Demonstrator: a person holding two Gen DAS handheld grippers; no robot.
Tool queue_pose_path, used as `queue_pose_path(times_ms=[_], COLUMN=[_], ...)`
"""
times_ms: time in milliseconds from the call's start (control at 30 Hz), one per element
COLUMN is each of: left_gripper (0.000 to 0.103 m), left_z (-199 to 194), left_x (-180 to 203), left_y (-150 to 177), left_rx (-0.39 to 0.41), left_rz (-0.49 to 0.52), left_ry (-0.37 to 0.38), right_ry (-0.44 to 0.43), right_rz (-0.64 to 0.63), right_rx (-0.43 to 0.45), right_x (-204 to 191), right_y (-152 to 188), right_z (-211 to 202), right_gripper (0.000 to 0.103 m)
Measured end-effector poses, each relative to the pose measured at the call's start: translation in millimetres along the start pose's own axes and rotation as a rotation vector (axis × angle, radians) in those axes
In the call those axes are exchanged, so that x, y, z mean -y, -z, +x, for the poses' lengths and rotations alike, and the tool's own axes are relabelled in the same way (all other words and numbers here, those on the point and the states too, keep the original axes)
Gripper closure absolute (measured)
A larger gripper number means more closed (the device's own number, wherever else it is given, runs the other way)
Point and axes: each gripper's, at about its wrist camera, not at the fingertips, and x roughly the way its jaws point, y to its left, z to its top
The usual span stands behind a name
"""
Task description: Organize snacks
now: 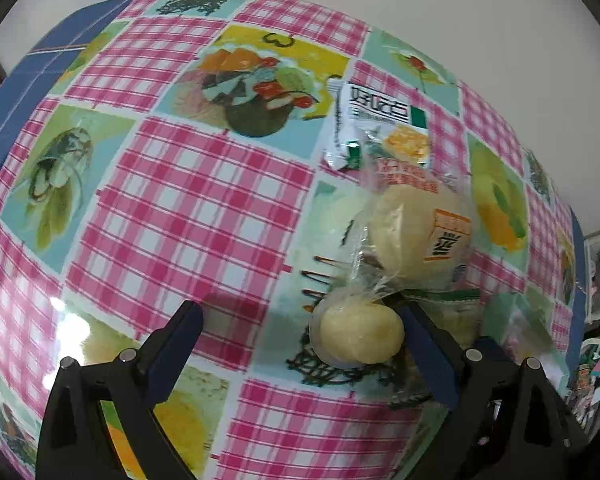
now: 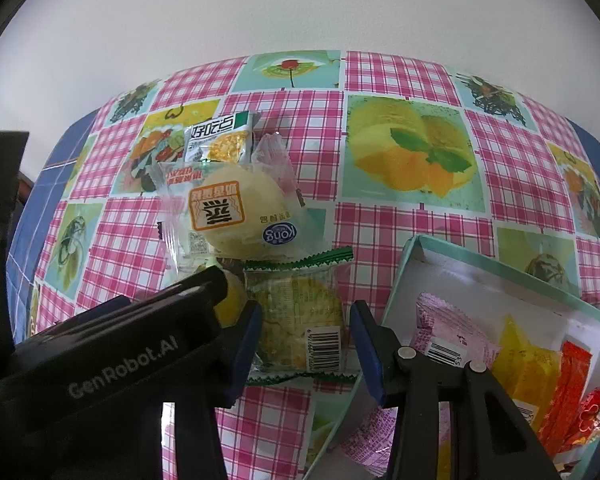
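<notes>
1. Left wrist view: the left gripper (image 1: 300, 328) hangs with jaws wide apart around a small yellow bun (image 1: 358, 334) on the tablecloth (image 1: 188, 208); closing comes next.
2. Right wrist view: the right gripper (image 2: 305, 320) is clamped on a green-edged pastry packet (image 2: 300, 320) beside the box (image 2: 480, 256); lifting it into the box likely follows.

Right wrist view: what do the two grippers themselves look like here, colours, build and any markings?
The right gripper has a black plastic frame, silver round pivot bolts and two fingers faced with blue pads. The left gripper crosses the left side: a black body printed "GenRobot.AI" in pale grey. In its own view it shows the same black frame, bolts and blue-padded fingers.
</notes>
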Motion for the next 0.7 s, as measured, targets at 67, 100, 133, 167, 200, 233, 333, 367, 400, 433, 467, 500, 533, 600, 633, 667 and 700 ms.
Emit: queue_pose_path(times_ms=[67, 100, 133, 167, 200, 233, 333, 367, 400, 433, 467, 500, 533, 600, 633, 667, 700], left_gripper=[0.005, 0.005, 0.005, 0.005, 0.005, 0.005, 0.005, 0.005, 0.005, 0.005, 0.005, 0.005, 0.005, 0.005, 0.005, 0.005, 0.005], left_z=[-1, -2, -2, -2, -3, -4, -8, -9, -11, -12, -13, -14, -15, -14, -14, -13, -13], left_x=[-5, -10, -14, -19, -25, -31, -51, -57, -63, -68, -72, -74, -75, -65, -61, -56, -52], left_y=[0, 0, -1, -1, -2, -3, -4, -5, -5, -6, -6, -7, -7, -10, -10, -10, -9], left_rx=[0.004, 0.006, 0.009, 0.012, 0.015, 0.019, 0.029, 0.030, 0.031, 0.031, 0.031, 0.029, 0.027, 0.027, 0.028, 0.028, 0.027], left_rz=[-0.007, -0.009, -0.011, -0.014, -0.019, -0.027, -0.065, -0.076, -0.085, -0.092, -0.098, -0.099, -0.096, -0.074, -0.057, -0.041, -0.030], left_ry=[-0.016, -0.029, -0.045, -0.061, -0.071, -0.081, -0.112, -0.119, -0.124, -0.126, -0.124, -0.120, -0.115, -0.111, -0.111, -0.110, -0.108], right_ry=[-0.007, -0.008, -0.008, -0.008, -0.007, -0.010, -0.032, -0.035, -0.042, -0.048, -0.055, -0.064, -0.071, -0.077, -0.077, -0.076, -0.072], right_rz=[0.005, 0.007, 0.006, 0.006, 0.005, 0.006, 0.010, 0.009, 0.007, 0.005, 0.005, 0.005, 0.007, 0.009, 0.008, 0.007, 0.007], right_rx=[0.001, 0.001, 0.001, 0.002, 0.003, 0.003, 0.003, 0.002, 0.000, -0.001, -0.002, -0.004, -0.005, -0.004, -0.004, -0.003, -0.002], right_x=[1, 1, 0, 1, 0, -1, -2, -3, -5, -6, -7, -8, -10, -12, -13, -14, -15], right_y=[0, 0, 0, 0, 1, 1, 1, 1, 2, 2, 2, 2, 2, 2, 2, 1, 1], right_z=[0, 0, 0, 0, 0, 0, 1, 2, 3, 3, 4, 4, 5, 6, 6, 6, 6], right_gripper=[0.054, 0.054, 0.054, 0.054, 0.054, 0.054, 0.054, 0.054, 0.054, 0.054, 0.054, 0.054, 0.053, 0.052, 0.052, 0.052, 0.052])
